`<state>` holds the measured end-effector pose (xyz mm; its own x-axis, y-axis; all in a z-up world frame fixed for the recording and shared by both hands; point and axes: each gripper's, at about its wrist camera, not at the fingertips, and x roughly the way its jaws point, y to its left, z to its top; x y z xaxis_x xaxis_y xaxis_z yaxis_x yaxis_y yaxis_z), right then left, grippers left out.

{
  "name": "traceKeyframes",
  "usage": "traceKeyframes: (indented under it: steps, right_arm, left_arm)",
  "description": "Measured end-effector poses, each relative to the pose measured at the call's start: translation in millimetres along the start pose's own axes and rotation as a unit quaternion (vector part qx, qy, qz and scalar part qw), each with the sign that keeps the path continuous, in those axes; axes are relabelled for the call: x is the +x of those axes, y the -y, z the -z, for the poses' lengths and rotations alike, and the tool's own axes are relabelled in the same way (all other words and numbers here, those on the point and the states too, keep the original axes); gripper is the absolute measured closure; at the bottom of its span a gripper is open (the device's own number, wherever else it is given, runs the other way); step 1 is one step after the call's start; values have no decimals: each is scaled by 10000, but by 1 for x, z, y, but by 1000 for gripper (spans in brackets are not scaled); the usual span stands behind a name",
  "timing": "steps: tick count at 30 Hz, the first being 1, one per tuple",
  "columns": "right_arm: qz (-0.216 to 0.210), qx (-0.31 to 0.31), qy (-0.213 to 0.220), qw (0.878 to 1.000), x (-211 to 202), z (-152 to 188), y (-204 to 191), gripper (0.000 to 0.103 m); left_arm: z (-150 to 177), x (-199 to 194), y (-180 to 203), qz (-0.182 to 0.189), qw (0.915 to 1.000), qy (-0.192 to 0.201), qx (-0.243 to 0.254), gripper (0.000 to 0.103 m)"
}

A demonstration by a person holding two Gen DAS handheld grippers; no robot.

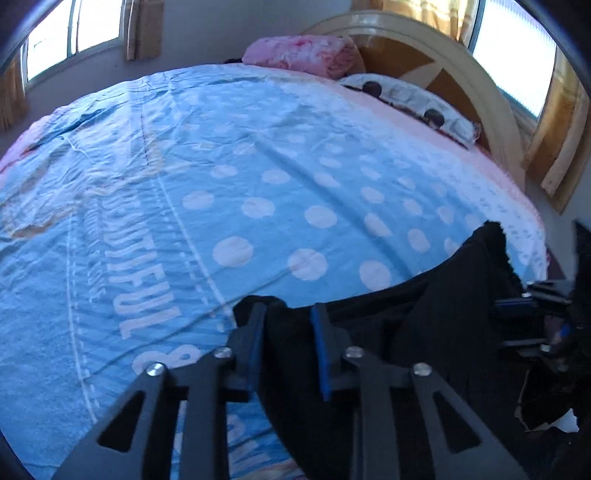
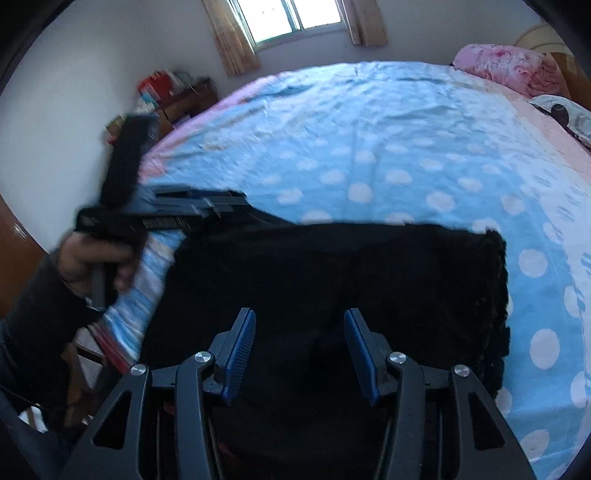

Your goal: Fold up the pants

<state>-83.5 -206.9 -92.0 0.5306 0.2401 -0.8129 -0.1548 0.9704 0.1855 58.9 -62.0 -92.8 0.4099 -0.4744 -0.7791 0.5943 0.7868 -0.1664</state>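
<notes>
Black pants (image 2: 332, 280) lie folded on the near edge of the bed, a dark block with a fuzzy right edge. In the left wrist view the pants (image 1: 424, 332) fill the lower right. My left gripper (image 1: 288, 314) has its jaws partly apart with black fabric between the blue pads; whether it grips is unclear. It also shows in the right wrist view (image 2: 236, 201), at the pants' far left corner, held by a hand. My right gripper (image 2: 299, 321) is open, jaws wide, just above the middle of the pants and holding nothing.
The bed (image 1: 221, 166) has a blue sheet with white dots and lettering. A pink folded blanket (image 1: 306, 53) and a pillow (image 1: 410, 99) lie by the wooden headboard (image 1: 461, 62). A cluttered wooden cabinet (image 2: 177, 99) stands by the far wall under a window (image 2: 291, 18).
</notes>
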Motion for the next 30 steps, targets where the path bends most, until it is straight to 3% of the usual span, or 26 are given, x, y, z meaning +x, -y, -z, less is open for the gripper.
traceKeyframes:
  steps: [2, 4, 9, 12, 15, 17, 19, 21, 24, 27, 28, 29, 30]
  right_arm:
    - [-149, 102, 11, 9998, 3, 3, 10, 51]
    - [-234, 153, 49, 9996, 2, 3, 13, 51]
    - [309, -575, -169, 9977, 7, 5, -12, 51]
    - [421, -795, -256, 9956, 13, 7, -14, 51]
    - [177, -444, -165, 9987, 8, 3, -2, 51]
    - [191, -205, 150, 9995, -8, 3, 2, 51]
    - [78, -114, 370, 9992, -23, 6, 2, 51]
    - [-348, -10, 530, 9980, -39, 12, 0, 51]
    - [-774, -157, 558, 9953, -50, 28, -15, 51]
    - [-737, -499, 422, 9951, -45, 41, -30, 51]
    - [-531, -588, 287, 9964, -39, 45, -34, 51]
    - [-252, -635, 178, 9975, -32, 49, -35, 51]
    - [-106, -651, 98, 9978, -24, 52, -35, 51]
  left_arm:
    - [3, 4, -7, -200, 9998, -6, -19, 80]
    - [7, 8, -20, 51, 9989, 23, -463, 79]
    - [12, 10, -35, 458, 9921, 202, -1153, 79]
    - [11, 13, -34, 439, 9924, 246, -1120, 76]
    - [6, 6, -33, 379, 9932, 322, -1054, 73]
    - [4, -11, -33, 89, 9937, 529, -989, 63]
    - [5, -33, -31, -192, 9923, 831, -901, 35]
    - [11, -50, -27, -200, 9899, 1072, -910, 27]
    - [20, -61, -4, 53, 9917, 1104, -663, 27]
    - [28, -50, 27, 203, 9953, 892, -313, 27]
    - [29, -43, 33, 229, 9964, 786, -229, 27]
    - [31, -32, 40, 64, 9977, 666, -77, 27]
    - [31, -20, 45, -342, 9979, 541, 115, 27]
